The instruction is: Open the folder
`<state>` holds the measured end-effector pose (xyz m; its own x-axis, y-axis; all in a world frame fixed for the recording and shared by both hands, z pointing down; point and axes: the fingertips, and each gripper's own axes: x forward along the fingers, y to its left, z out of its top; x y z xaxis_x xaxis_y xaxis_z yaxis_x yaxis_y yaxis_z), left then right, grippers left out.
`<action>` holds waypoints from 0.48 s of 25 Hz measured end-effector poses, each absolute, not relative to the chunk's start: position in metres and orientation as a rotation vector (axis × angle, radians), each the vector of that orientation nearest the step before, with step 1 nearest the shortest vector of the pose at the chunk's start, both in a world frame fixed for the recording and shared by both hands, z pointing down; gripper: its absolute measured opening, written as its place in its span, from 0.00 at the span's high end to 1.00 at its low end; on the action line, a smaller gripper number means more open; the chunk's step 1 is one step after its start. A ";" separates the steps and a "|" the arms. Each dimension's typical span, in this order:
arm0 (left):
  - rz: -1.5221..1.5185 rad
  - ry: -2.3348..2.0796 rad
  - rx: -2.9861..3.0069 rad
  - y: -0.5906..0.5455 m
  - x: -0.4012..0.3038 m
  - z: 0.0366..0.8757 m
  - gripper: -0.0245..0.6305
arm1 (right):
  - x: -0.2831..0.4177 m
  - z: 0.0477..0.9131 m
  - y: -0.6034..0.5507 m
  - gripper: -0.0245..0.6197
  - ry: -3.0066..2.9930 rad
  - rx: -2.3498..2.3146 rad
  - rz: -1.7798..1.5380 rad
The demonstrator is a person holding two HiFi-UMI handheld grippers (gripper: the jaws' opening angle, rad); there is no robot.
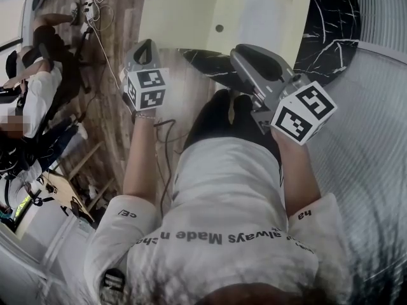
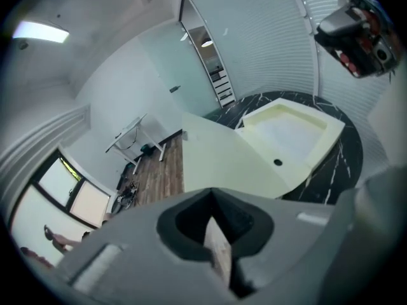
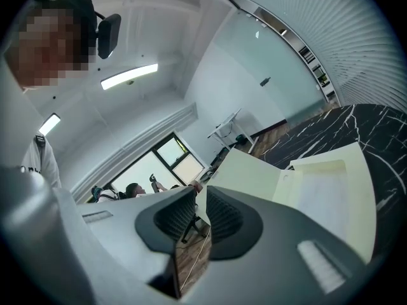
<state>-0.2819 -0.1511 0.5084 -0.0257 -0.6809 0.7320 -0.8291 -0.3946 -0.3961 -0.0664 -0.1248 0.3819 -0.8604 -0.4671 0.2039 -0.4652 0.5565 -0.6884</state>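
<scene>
A pale yellow folder lies spread open on the round black marble table, flat cover at left, shallow tray half at right. It also shows in the left gripper view and the right gripper view. My left gripper hovers over the wood floor just short of the folder's near left corner, tips together and empty. My right gripper hangs over the table's near edge in front of the folder. Its pads stand a narrow gap apart with nothing between them.
A seated person and cables are on the wood floor at the left. A ribbed white curved wall runs along the right. My own body fills the lower middle of the head view. A white desk stands far off.
</scene>
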 end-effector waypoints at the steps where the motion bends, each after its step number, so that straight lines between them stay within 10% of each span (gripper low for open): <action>1: 1.398 -1.631 2.058 -0.152 -0.288 0.513 0.96 | -0.065 0.381 -0.124 0.88 2.768 -0.836 -1.223; 12: 1.463 -1.602 1.933 -0.161 -0.333 0.574 0.96 | -0.054 0.382 -0.119 0.88 2.764 -0.861 -1.226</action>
<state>-0.3326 -0.1611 0.5738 -0.0995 -0.6062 0.7891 -0.8408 -0.3728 -0.3925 -0.0542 -0.1185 0.3819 -0.8500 -0.4807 0.2155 -0.4824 0.5459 -0.6850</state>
